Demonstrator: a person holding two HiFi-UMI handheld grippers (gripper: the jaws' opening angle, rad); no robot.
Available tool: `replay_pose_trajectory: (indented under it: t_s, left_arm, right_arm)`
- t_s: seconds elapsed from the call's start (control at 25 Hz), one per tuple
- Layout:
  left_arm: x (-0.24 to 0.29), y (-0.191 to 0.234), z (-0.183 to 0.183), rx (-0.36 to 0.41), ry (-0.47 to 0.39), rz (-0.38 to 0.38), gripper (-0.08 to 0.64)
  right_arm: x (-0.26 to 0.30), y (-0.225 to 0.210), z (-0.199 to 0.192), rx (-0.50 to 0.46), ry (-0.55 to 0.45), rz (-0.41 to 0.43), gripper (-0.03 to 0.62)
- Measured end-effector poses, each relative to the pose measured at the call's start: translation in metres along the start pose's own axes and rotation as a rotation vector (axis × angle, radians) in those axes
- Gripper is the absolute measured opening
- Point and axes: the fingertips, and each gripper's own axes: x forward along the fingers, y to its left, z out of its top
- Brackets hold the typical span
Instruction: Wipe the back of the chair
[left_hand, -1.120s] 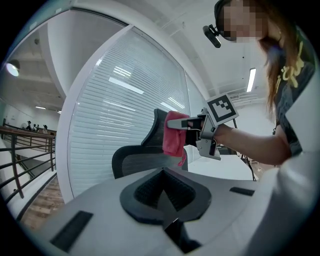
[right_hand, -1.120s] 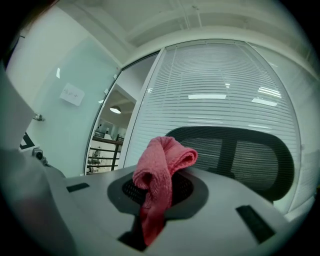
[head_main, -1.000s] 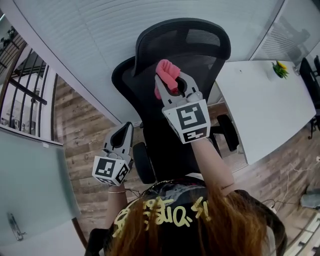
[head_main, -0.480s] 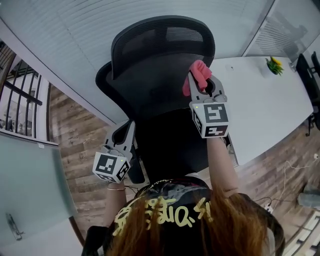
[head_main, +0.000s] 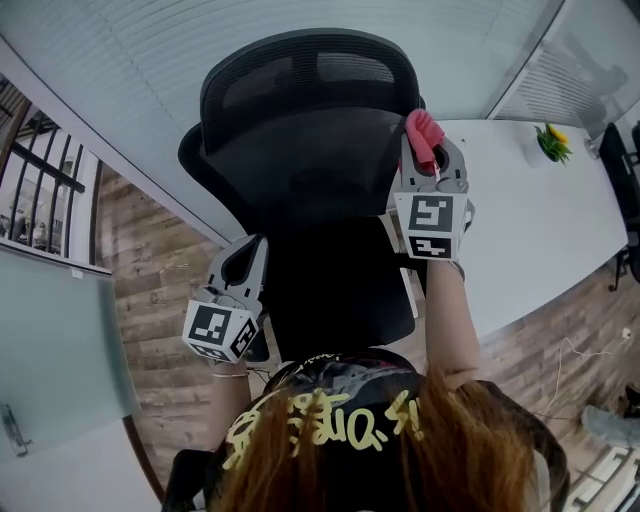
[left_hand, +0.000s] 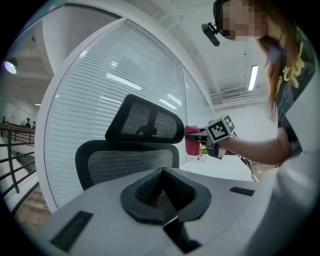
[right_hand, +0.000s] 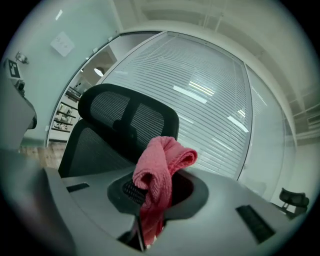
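The black mesh chair stands with its back (head_main: 290, 170) and headrest (head_main: 300, 75) facing me. My right gripper (head_main: 432, 158) is shut on a pink cloth (head_main: 422, 130) at the upper right edge of the chair back; whether the cloth touches the mesh I cannot tell. In the right gripper view the cloth (right_hand: 159, 172) bulges out of the jaws, with the headrest (right_hand: 127, 117) behind it to the left. My left gripper (head_main: 242, 268) hangs low at the chair's left side, shut and empty. The left gripper view shows the chair back (left_hand: 125, 162) and the cloth (left_hand: 192, 142) just right of it.
A white desk (head_main: 520, 220) with a small yellow plant (head_main: 553, 140) stands right of the chair. A curved wall of blinds (head_main: 140, 80) runs behind it. A railing (head_main: 40, 170) and wooden floor (head_main: 150, 270) lie to the left. Another dark chair (head_main: 625, 150) is at the far right.
My right gripper has carried the pink cloth rightward across the chair back, from its middle to its upper right edge. The left gripper has stayed where it was.
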Motion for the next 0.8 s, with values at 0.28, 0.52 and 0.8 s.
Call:
replay_pose_trajectory:
  t_s: [0.28,0.52,0.8]
  left_arm:
    - [-0.001,-0.003,-0.005,-0.017,0.007,0.081,-0.005]
    - [-0.006,0.001,-0.007,-0.017,0.011,0.108,-0.005]
    - [-0.012,0.007,-0.007,-0.016,0.015,0.128,-0.005]
  right_arm:
    - [0.019,-0.001,-0.015,-0.036,0.022,0.038,0.061]
    - [0.031,0.019,-0.007,0.002,-0.021,0.086,0.061]
    - [0.042,0.031,0.001,0.066,-0.04,0.116,0.061]
